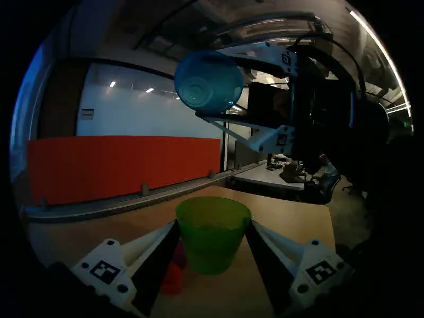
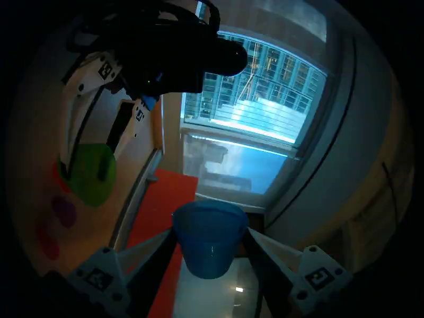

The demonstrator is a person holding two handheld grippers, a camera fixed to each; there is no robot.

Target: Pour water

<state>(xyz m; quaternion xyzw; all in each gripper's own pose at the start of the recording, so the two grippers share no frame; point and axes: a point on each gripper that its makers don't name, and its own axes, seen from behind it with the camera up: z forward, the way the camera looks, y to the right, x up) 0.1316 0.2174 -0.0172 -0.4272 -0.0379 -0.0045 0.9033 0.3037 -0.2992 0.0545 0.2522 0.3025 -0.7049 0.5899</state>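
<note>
My left gripper is shut on a green plastic cup, held upright just above the wooden table. High above it my right gripper is shut on a blue cup, tipped over so its base faces the left gripper's camera. In the right gripper view the blue cup sits between my right gripper's white fingers. The green cup appears at left there, gripped by the left gripper. I see no water stream.
A red cup and a purple one stand on the table behind the green cup; they also appear as cups in the right gripper view. An orange partition runs along the table's far edge. A large window lies beyond.
</note>
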